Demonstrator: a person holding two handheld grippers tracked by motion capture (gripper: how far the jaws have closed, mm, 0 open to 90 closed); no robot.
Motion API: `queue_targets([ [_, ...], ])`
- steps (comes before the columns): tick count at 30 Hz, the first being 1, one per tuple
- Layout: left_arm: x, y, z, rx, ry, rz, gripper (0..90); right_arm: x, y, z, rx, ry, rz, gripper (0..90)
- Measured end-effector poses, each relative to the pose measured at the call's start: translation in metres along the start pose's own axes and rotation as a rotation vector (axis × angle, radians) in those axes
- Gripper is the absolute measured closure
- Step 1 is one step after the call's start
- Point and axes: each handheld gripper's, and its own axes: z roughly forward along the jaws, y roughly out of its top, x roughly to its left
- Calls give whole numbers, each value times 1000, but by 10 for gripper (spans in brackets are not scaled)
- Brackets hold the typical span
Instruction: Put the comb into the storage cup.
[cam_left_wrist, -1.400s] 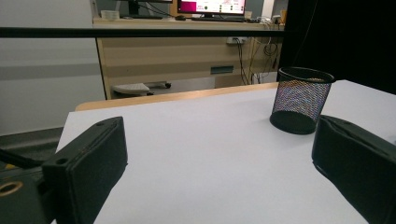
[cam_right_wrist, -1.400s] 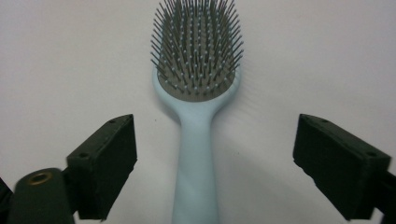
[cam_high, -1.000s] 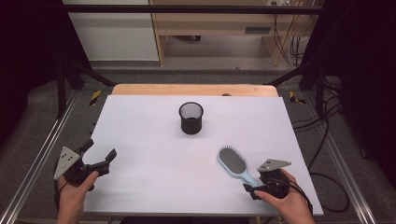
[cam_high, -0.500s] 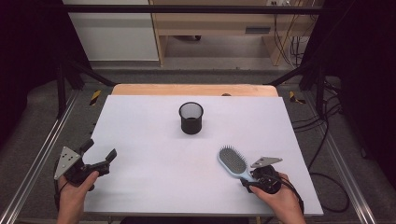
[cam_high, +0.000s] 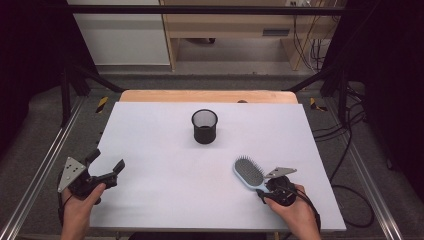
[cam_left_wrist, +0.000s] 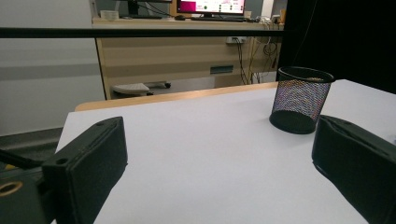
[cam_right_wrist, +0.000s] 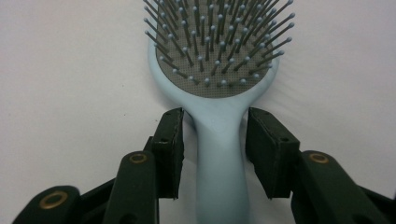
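A light blue hairbrush (cam_high: 248, 172) lies bristles up on the white table (cam_high: 150, 135), near its front right, with the handle pointing toward the person. My right gripper (cam_high: 264, 189) straddles that handle. In the right gripper view the hairbrush (cam_right_wrist: 219, 144) runs between the gripper's (cam_right_wrist: 215, 119) two pads; the jaws have just been closing, and a narrow gap still shows on the left side. My left gripper (cam_high: 107, 160) rests at the front left, open and holding nothing. A black mesh cup (cam_high: 205, 126) stands upright mid-table, and it is the same mesh cup (cam_left_wrist: 301, 100) ahead of the left gripper (cam_left_wrist: 217, 135).
A wooden strip (cam_high: 205, 96) borders the table's far edge. Metal rails (cam_high: 35, 185) run along both sides, and cables (cam_high: 350, 150) lie on the floor at the right. White table surface stretches between the cup and both grippers.
The right hand has slid forward along the brush handle, and its jaws have narrowed around it. The left gripper, the cup and the brush have stayed put.
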Motion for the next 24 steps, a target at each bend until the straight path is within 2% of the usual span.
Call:
queue_targets([
  [5,0,0,0,0,0,0,35,3,-1,-1,0,-18,-8,630],
  [12,-1,0,1,2,1,5,35,1,-1,-1,14,-7,-1,688],
  [14,-1,0,1,1,0,5,35,0,0,-1,21,-1,11,690],
  [19,-1,0,1,1,3,3,35,-2,1,-1,23,8,3,694],
  [22,-1,0,0,-1,0,-1,35,-3,1,-2,16,15,2,694],
  [24,0,0,0,-1,1,-4,35,-5,3,-2,-12,10,-3,694],
])
